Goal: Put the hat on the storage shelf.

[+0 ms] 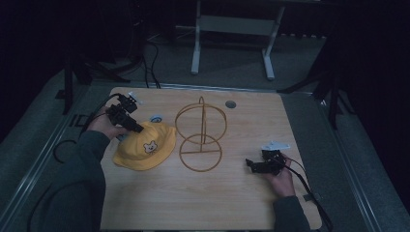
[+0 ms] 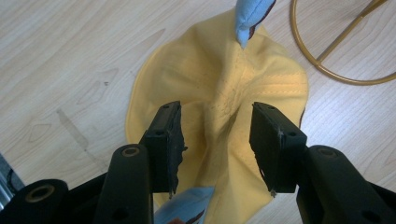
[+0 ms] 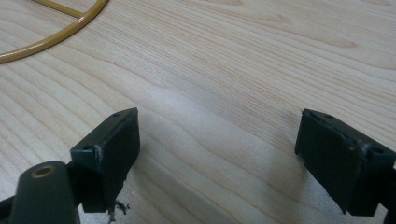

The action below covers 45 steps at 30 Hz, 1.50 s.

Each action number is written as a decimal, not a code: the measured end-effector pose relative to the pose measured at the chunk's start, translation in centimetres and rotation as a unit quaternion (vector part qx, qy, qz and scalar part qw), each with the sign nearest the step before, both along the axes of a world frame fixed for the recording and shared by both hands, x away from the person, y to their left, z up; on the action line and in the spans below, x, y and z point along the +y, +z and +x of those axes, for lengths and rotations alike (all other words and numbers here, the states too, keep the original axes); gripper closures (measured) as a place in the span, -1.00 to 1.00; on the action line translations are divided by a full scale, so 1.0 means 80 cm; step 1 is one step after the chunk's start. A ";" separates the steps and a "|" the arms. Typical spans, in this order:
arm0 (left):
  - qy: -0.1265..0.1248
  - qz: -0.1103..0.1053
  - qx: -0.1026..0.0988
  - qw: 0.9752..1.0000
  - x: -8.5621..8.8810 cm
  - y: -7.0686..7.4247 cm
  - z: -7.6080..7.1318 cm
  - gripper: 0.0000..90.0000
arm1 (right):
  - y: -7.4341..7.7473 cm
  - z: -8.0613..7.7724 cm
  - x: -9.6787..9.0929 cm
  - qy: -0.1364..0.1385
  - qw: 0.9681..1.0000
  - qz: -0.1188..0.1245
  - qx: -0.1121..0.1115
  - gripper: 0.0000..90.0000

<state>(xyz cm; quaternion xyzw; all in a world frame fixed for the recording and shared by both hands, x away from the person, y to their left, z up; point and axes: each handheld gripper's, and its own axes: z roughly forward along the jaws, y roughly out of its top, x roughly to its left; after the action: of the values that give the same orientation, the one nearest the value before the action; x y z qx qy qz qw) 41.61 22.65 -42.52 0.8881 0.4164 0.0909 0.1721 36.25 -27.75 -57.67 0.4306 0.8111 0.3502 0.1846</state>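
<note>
The yellow hat lies directly beneath the left tongs, its raised fold between their half-open jaws; the right tongs gape wide, well apart.

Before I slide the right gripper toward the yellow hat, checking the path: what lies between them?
The gold wire stand lies between right gripper and yellow hat, per the high view.

Ahead of the left hand-held gripper, the gold wire ring runs off the frame's edge, and so do the blue cloth pieces; what they are is unclear. Beneath that gripper, the yellow hat's far brim is hidden.
</note>
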 end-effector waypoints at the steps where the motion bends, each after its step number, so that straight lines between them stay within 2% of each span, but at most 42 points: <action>1: 0.001 0.000 0.002 1.000 -0.001 -0.001 0.001 0.20 | 0.000 0.000 0.000 0.000 1.000 0.000 0.000 -0.69; 10: 0.000 0.015 0.025 1.000 -0.008 -0.014 0.008 0.19 | 0.000 0.000 0.000 0.000 1.000 0.000 0.000 -0.69; 14: -0.001 0.022 0.029 0.999 -0.012 -0.018 0.010 0.26 | 0.000 0.000 0.000 0.000 1.000 0.000 0.000 -0.69; 16: -0.002 0.024 0.030 0.999 -0.014 -0.020 0.011 0.35 | 0.000 0.000 0.000 0.000 1.000 0.000 0.000 -0.69; 21: -0.008 0.032 0.026 0.999 -0.014 -0.018 0.009 0.77 | 0.000 0.000 0.000 0.000 1.000 0.000 0.000 -0.69; 23: -0.007 0.033 0.024 0.999 -0.013 -0.017 0.008 0.83 | 0.000 0.000 0.000 0.000 1.000 0.000 0.000 -0.69; 29: -0.005 0.019 0.017 1.000 -0.007 -0.008 0.004 0.86 | 0.000 0.000 0.000 0.000 1.000 0.000 0.000 -0.69; 41: 0.000 0.017 0.009 1.000 0.005 0.005 -0.003 0.86 | 0.000 0.000 0.000 0.000 1.000 0.000 0.000 -0.69; 45: 0.005 0.019 0.003 1.000 0.012 0.018 -0.004 0.86 | 0.000 0.000 0.000 0.000 1.000 0.000 0.000 -0.69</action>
<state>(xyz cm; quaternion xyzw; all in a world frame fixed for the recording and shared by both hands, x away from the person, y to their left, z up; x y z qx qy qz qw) 41.31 23.58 -41.06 0.8895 0.4192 0.0972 0.1539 36.25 -27.75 -57.67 0.4307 0.8110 0.3503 0.1845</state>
